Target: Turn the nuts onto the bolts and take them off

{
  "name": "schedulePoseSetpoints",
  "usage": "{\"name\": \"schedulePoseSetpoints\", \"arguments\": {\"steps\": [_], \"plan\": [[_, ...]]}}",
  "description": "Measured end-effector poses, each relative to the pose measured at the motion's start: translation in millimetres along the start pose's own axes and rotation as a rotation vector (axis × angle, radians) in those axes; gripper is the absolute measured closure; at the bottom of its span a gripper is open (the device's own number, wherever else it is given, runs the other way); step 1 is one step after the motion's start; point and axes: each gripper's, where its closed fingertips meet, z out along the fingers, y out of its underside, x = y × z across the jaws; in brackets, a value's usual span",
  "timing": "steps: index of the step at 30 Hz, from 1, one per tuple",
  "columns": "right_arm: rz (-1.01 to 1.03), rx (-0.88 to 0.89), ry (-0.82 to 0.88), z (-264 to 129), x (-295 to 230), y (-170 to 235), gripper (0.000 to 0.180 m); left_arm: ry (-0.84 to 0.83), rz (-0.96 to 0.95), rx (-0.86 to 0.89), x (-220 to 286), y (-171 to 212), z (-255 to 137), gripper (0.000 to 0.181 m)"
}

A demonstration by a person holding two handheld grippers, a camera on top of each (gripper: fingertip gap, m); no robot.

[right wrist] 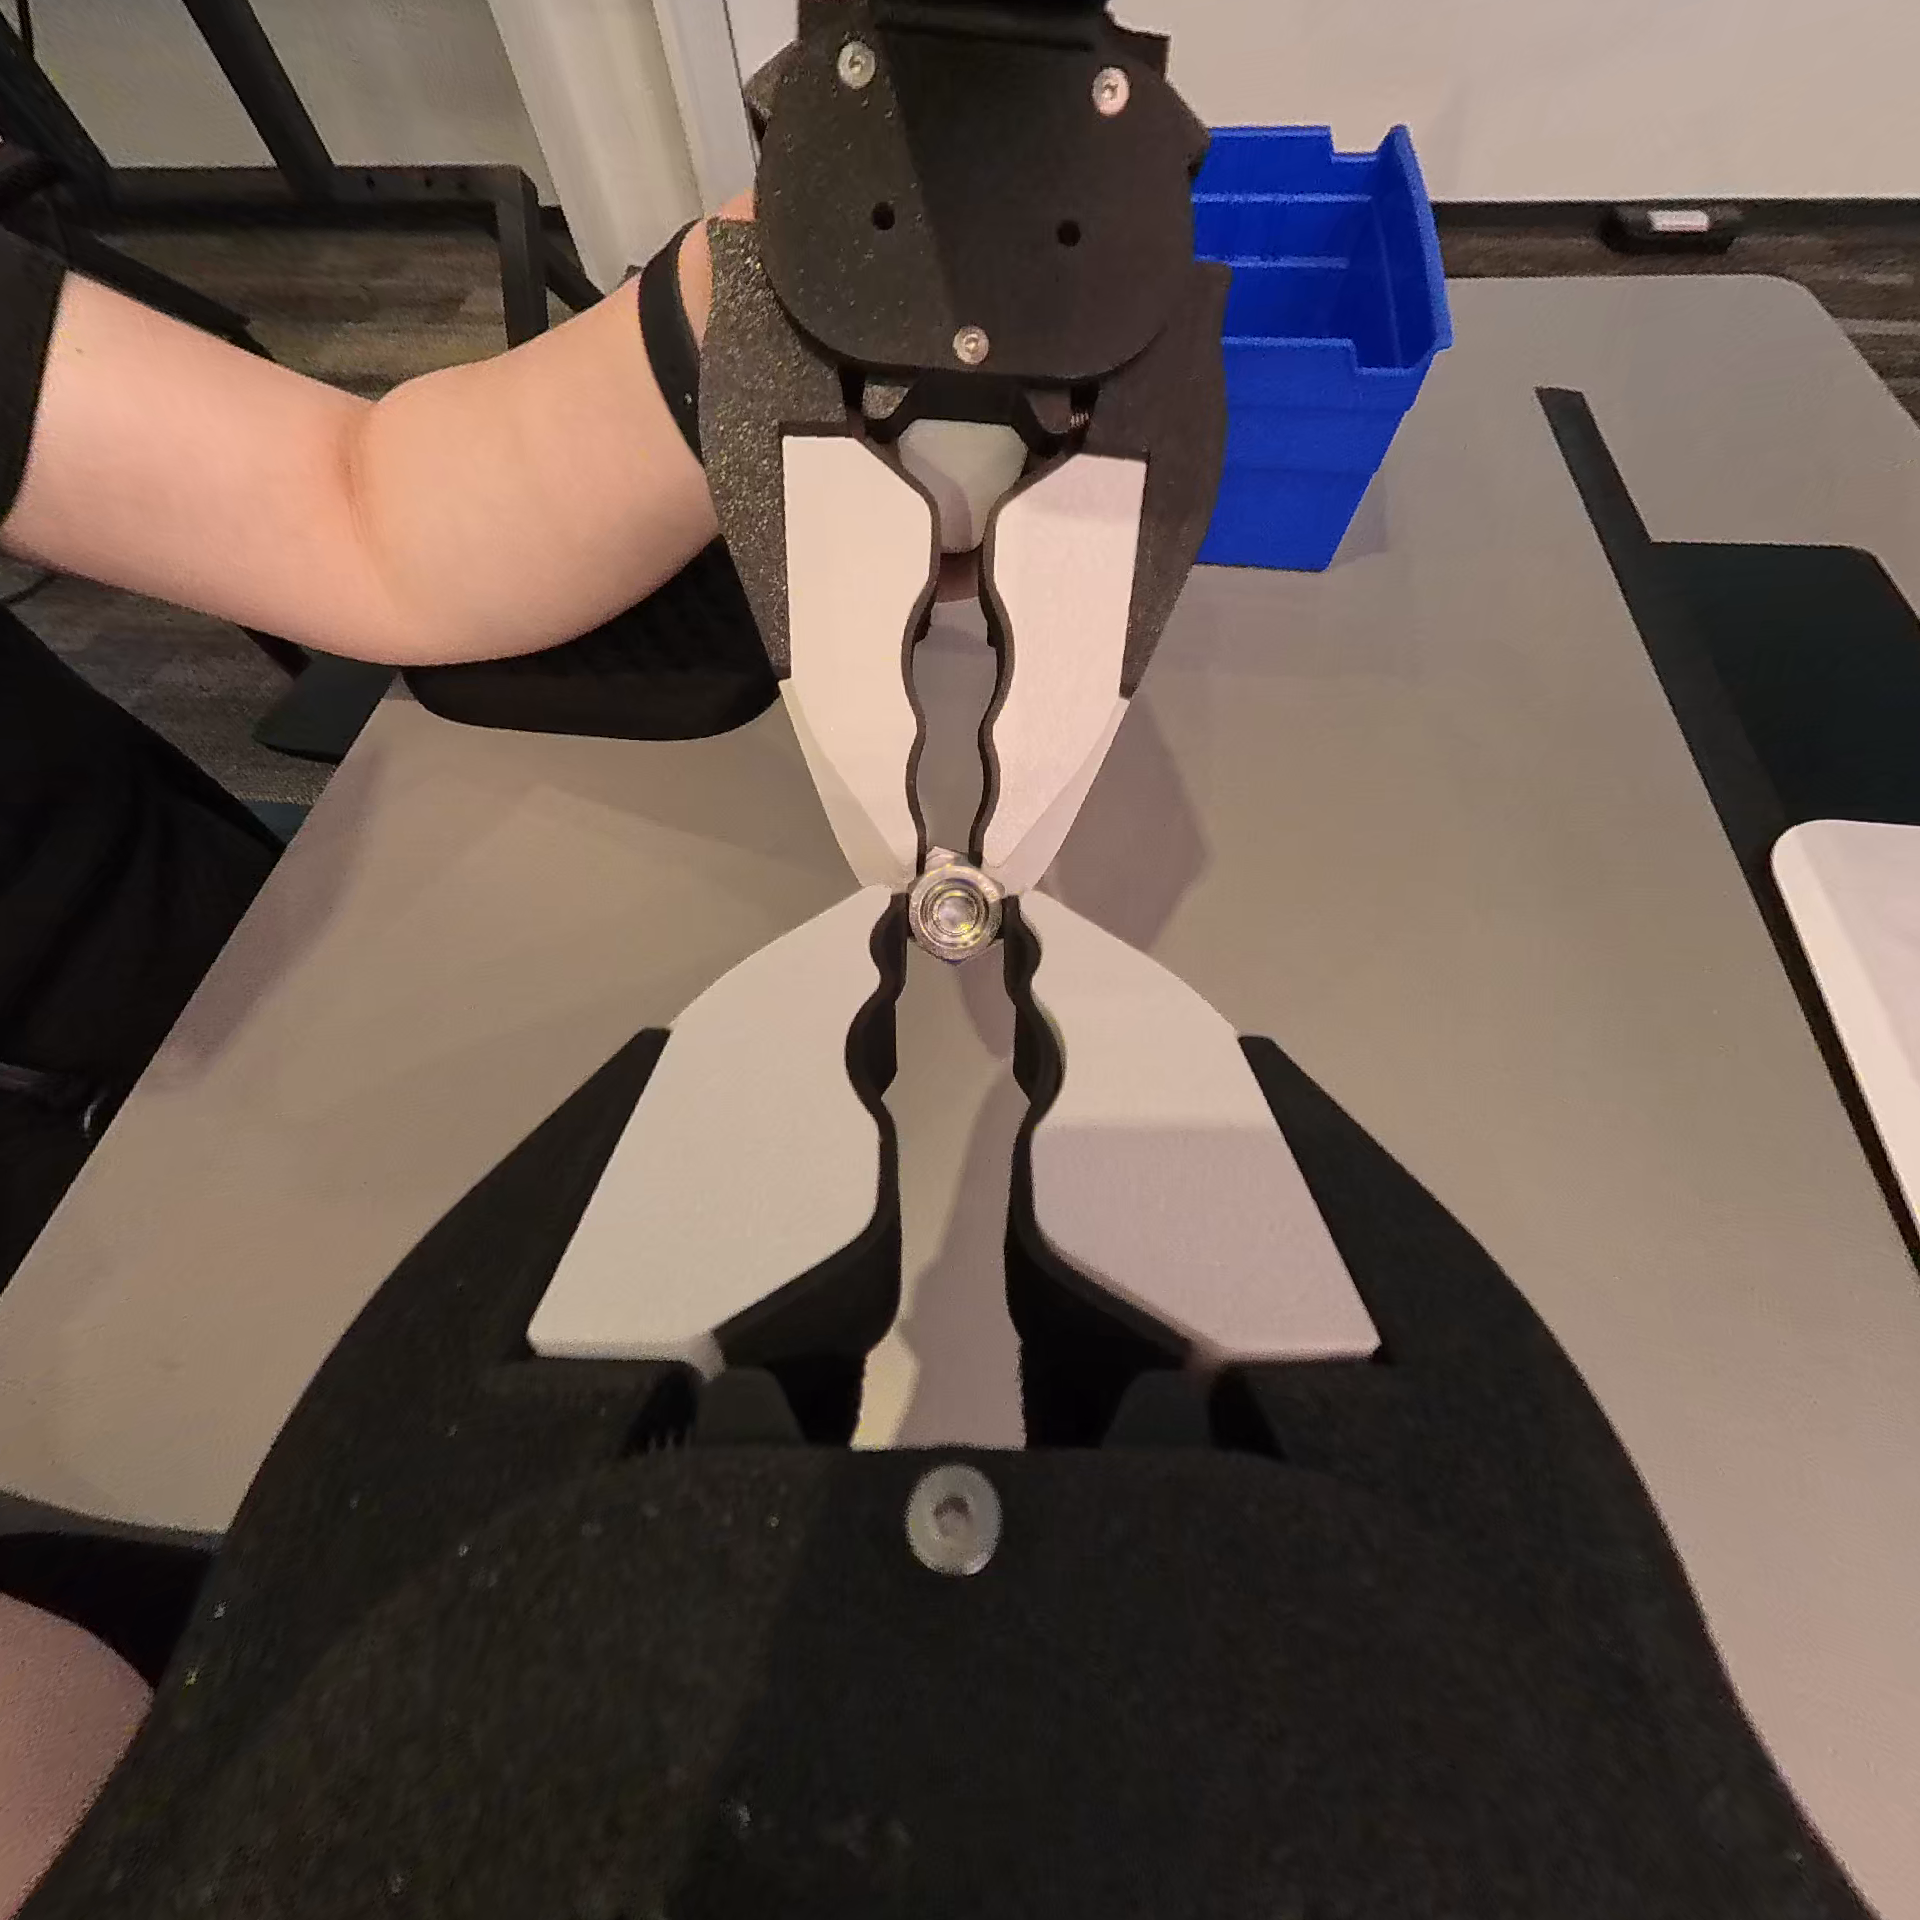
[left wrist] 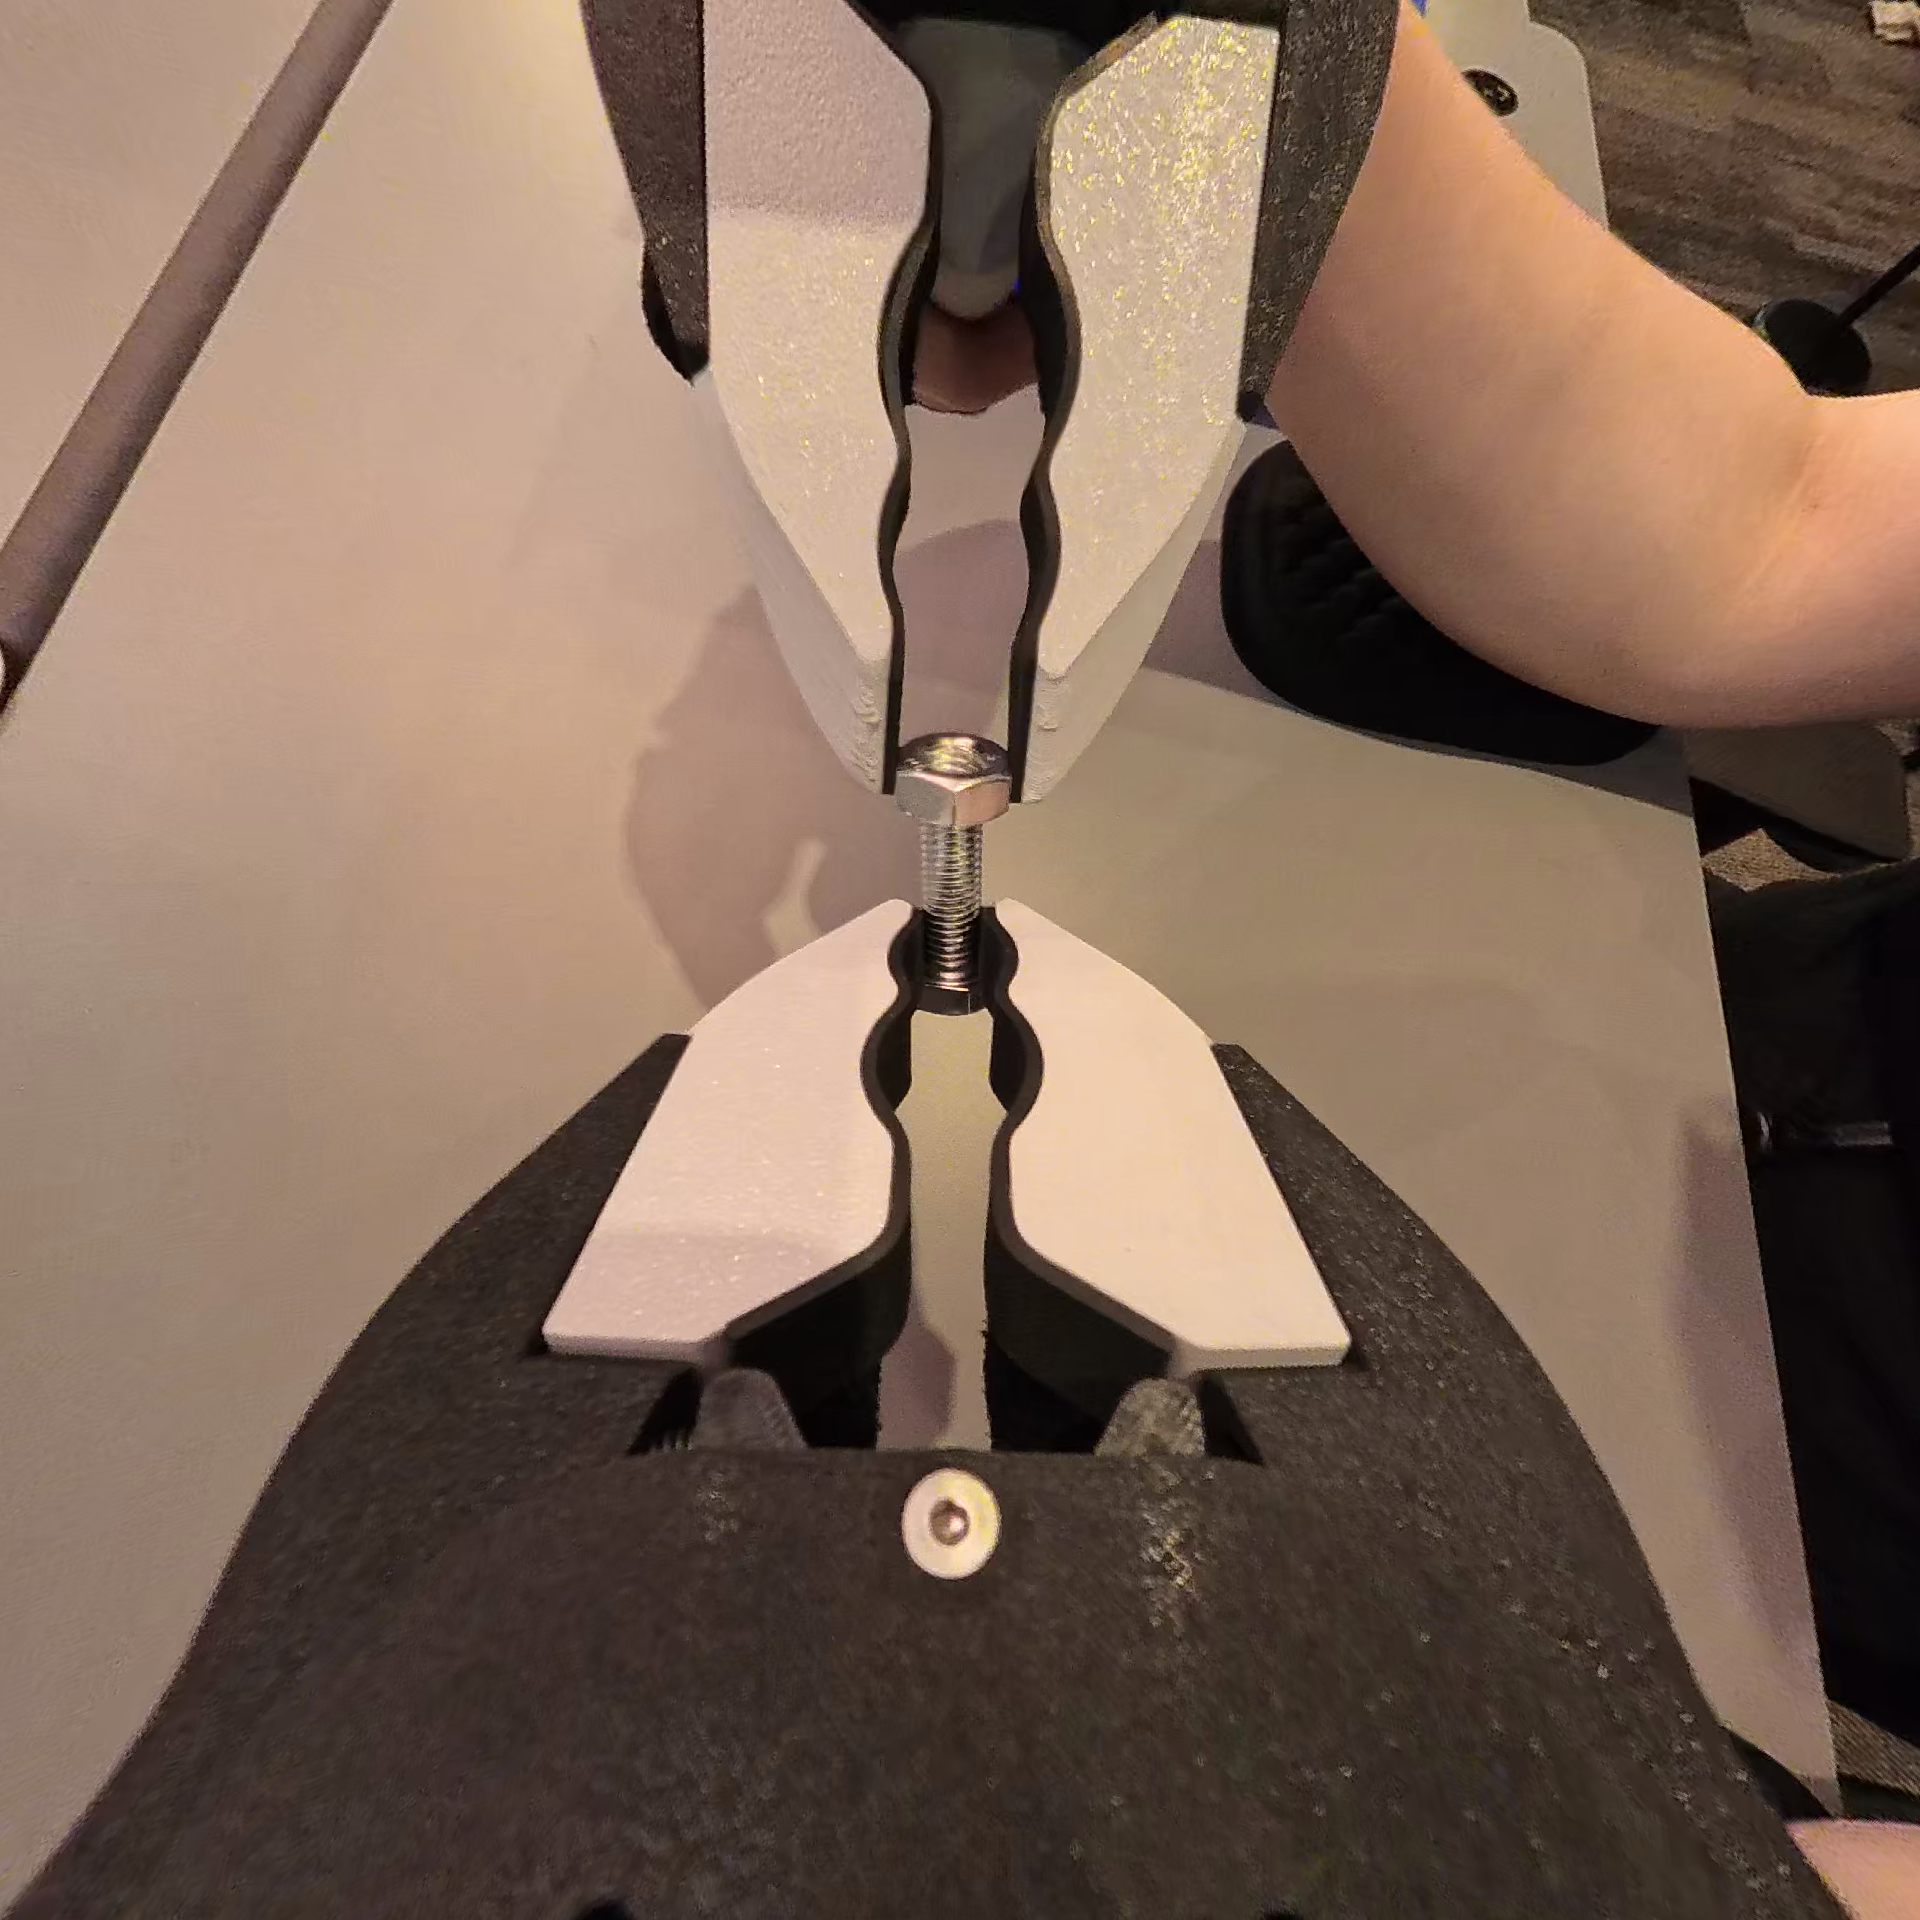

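Bright, shiny metal nut (left wrist: 953, 776) and threaded bolt (left wrist: 945, 914), my hand-held gripper (left wrist: 948, 961) in grainy matt black plastic with smooth matt white fingers (left wrist: 774, 1132), glossy blue plastic bin (right wrist: 1320, 343), smooth satin grey bench (right wrist: 1351, 935).

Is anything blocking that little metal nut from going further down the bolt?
Nothing visible. The silver hexagonal nut, held by the right gripper, sits at the tip of the silver threaded bolt. Bare thread runs from it to the left gripper, which clamps the bolt's head end.
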Motion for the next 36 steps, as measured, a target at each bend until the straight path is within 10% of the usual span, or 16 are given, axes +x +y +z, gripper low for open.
{"name": "schedulePoseSetpoints", "arguments": {"steps": [17,36], "plan": [[-0.112,0.082,-0.228,0,-46,-15,0.163,0.315,0.081,0.098,48,-5,-11,0.172],[0.409,0.044,0.194,-15,35,-20,0.163,-0.236,0.021,0.214,-37,-29,-10,0.172]]}}
